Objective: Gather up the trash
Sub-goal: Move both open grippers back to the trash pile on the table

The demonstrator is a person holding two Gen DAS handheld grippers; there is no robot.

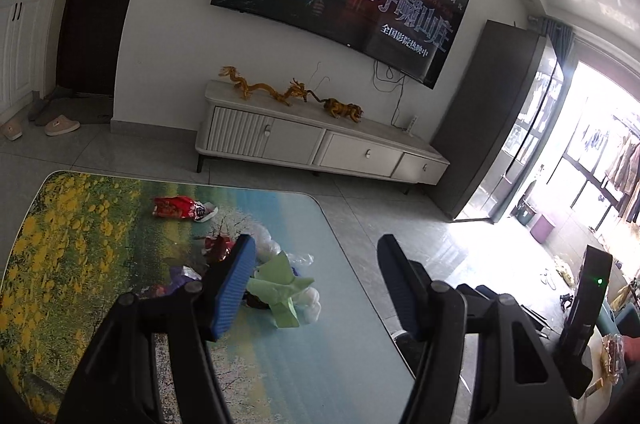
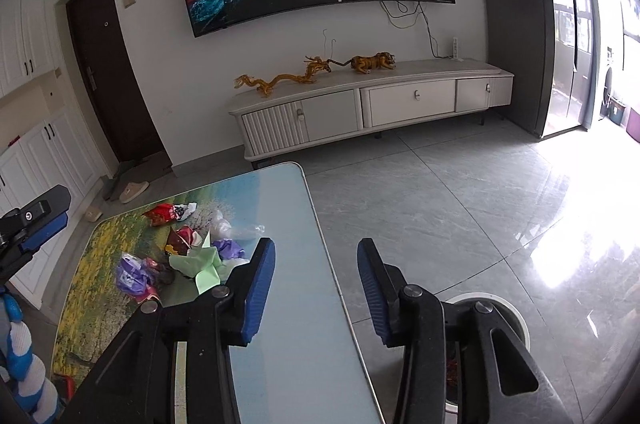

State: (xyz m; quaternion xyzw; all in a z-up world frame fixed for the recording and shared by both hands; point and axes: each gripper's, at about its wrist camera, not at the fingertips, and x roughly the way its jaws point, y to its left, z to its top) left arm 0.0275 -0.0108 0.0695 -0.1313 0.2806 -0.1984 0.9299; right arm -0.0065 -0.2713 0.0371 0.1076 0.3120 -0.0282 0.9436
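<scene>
Blue-padded fingers spread wide on both tools, nothing between them. Left gripper [image 1: 316, 278] hangs over the table [image 1: 340, 364], right gripper [image 2: 316, 288] over the table's edge. Trash sits clustered mid-table: green paper [image 1: 280, 288], purple wrapper [image 2: 132, 274], clear plastic [image 1: 266, 244], with a red wrapper [image 1: 178, 207] a little apart toward the far end. Only the right wrist view shows a round white bin [image 2: 516, 320] on the floor beside the table, under the right finger; contents mostly hidden. Only the left wrist view shows a black box with a green light [image 1: 592, 296].
</scene>
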